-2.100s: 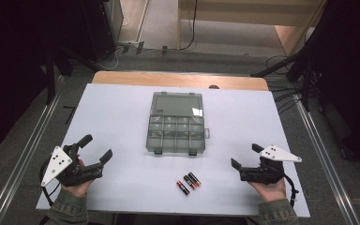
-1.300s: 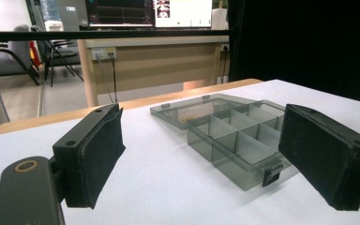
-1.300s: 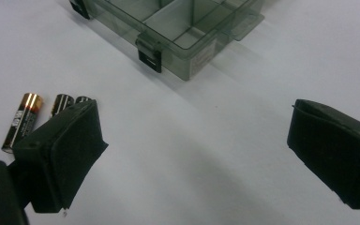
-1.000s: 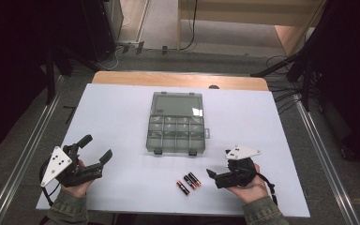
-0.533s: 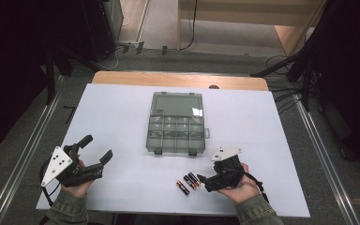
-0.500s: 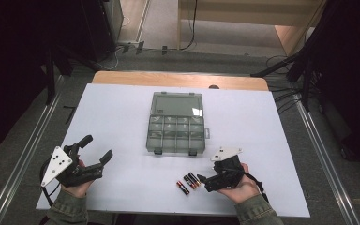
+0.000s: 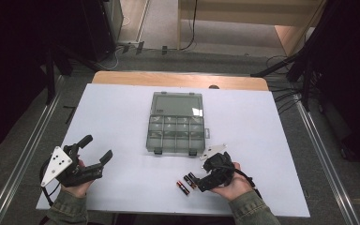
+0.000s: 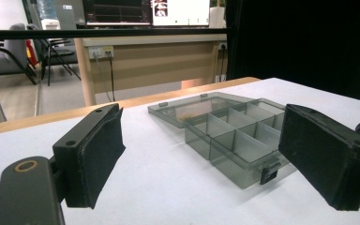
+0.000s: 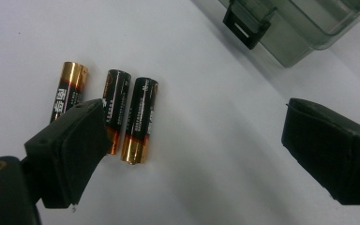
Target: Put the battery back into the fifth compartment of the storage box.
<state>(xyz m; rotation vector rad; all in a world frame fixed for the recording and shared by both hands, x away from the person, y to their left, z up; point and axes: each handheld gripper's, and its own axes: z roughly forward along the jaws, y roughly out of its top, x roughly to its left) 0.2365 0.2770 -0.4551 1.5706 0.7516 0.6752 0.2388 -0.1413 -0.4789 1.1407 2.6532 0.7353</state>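
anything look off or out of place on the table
Nothing stands out. The box sits square with its lid laid open and undamaged, its compartments looking empty. Three batteries lie loose side by side on the table, near the open right claw.

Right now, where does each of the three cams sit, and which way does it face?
High view: above the person's side, facing forward and down on the white table; both hands, left gripper, right gripper.
Left gripper view: rides the left gripper, level toward the open smoky-grey plastic compartment box.
Right gripper view: rides the right gripper, down at three black-and-copper cylindrical batteries.
Shared: all show the box.
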